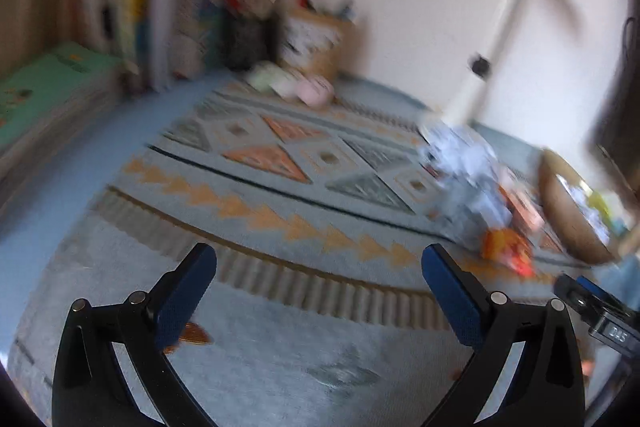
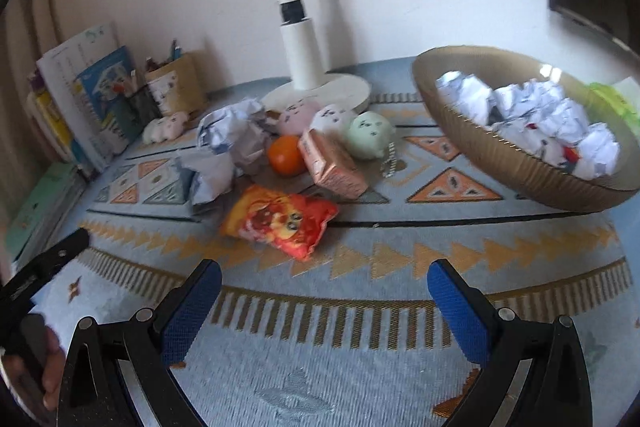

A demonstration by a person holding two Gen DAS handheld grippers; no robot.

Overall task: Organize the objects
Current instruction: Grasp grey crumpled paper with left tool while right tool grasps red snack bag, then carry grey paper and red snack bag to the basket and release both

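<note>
Hovering, left gripper (image 1: 319, 269): jaws are gaping wide and gripping nothing, low in a blurred frame.
Right gripper (image 2: 324, 287): jaws are standing wide apart, empty, at the bottom centre.
Snack pouch (image 2: 280, 223): is lying on the rug (image 2: 400, 379) just above the right gripper.
Orange (image 2: 286, 155), pink box (image 2: 334, 167): are sitting mid-frame beside crumpled paper (image 2: 230, 139).
Basket (image 2: 480, 147): is holding paper balls (image 2: 536, 115) at the right.

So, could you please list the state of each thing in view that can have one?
Left gripper: open, empty.
Right gripper: open, empty.
Basket: tilted, holding crumpled paper balls.
Loose paper balls: on the mat, outside the basket.
Snack bag: lying flat.
Pink carton: lying on its side.
</note>
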